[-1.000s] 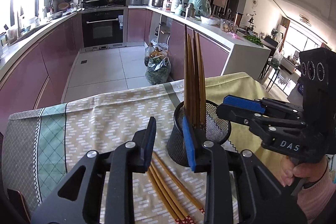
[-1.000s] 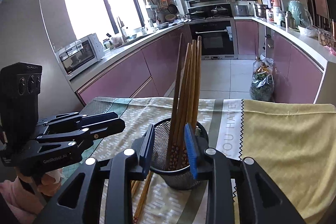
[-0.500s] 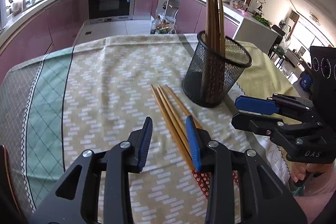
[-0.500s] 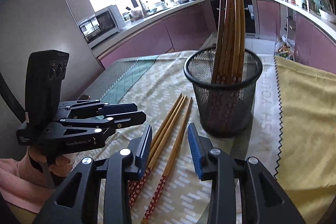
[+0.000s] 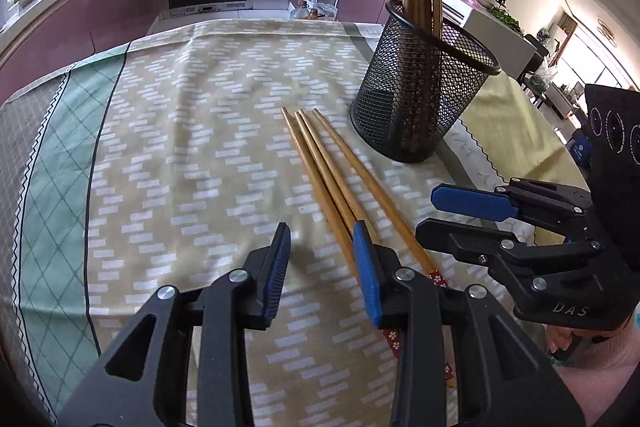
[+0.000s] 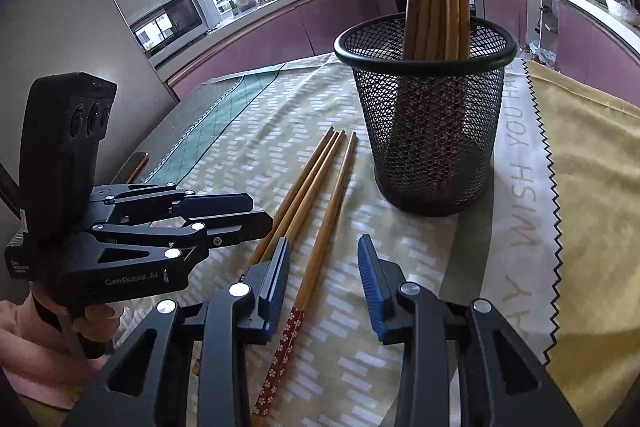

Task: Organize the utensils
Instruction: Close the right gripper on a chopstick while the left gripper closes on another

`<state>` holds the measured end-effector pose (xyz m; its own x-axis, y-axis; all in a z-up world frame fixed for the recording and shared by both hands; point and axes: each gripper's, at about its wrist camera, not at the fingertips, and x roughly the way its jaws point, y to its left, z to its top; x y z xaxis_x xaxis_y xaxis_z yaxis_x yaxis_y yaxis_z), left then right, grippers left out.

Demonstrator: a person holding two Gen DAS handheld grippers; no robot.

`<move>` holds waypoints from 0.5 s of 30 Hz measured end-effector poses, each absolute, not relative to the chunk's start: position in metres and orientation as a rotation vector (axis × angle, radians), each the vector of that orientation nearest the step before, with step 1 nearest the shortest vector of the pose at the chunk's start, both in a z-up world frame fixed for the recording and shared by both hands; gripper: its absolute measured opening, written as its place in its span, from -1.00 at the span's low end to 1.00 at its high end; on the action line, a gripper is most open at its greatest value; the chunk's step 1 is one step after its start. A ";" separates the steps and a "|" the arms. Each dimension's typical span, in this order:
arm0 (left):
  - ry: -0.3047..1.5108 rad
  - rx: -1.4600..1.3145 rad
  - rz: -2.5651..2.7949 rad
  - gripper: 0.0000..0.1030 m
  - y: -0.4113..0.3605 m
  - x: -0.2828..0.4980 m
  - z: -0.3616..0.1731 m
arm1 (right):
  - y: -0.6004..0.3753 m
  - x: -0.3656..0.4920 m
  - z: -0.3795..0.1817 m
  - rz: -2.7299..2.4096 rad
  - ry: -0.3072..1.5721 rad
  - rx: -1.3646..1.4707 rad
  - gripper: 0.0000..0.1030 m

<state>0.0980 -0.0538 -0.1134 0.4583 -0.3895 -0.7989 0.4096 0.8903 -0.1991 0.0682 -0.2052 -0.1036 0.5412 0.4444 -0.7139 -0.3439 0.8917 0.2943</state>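
Three loose chopsticks (image 5: 336, 183) lie at frame centre on the cloth-covered counter (image 5: 180, 131), beside the mesh holder (image 5: 420, 87) at upper right. Left gripper (image 5: 322, 267) and right gripper (image 6: 322, 285) hover with fingers narrowly parted, gripping nothing.

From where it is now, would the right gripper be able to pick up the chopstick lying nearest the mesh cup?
Probably yes. The right gripper is open, with that chopstick already lying between its fingers; the mesh cup stands clear beyond.

Wooden chopsticks (image 5: 336, 179), black mesh holder (image 5: 420, 95)
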 end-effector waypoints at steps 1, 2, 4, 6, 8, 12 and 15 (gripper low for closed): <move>0.980 0.027 -0.487 -0.39 -0.054 0.099 -0.114 | -0.204 0.067 -0.104 0.467 0.883 0.120 -0.34; 0.981 0.030 -0.485 -0.39 -0.055 0.100 -0.115 | -0.205 0.067 -0.105 0.465 0.883 0.118 -0.34; 0.978 0.036 -0.480 -0.39 -0.057 0.101 -0.115 | -0.205 0.067 -0.106 0.466 0.885 0.118 -0.34; 0.976 0.045 -0.474 -0.39 -0.059 0.102 -0.116 | -0.205 0.067 -0.105 0.464 0.885 0.112 -0.34; 0.974 0.049 -0.471 -0.37 -0.060 0.104 -0.116 | -0.204 0.068 -0.105 0.463 0.886 0.108 -0.34; 0.975 0.058 -0.469 -0.35 -0.062 0.104 -0.117 | -0.199 0.070 -0.105 0.453 0.887 0.098 -0.34; 0.973 0.067 -0.464 -0.36 -0.064 0.106 -0.117 | -0.195 0.072 -0.106 0.445 0.890 0.089 -0.34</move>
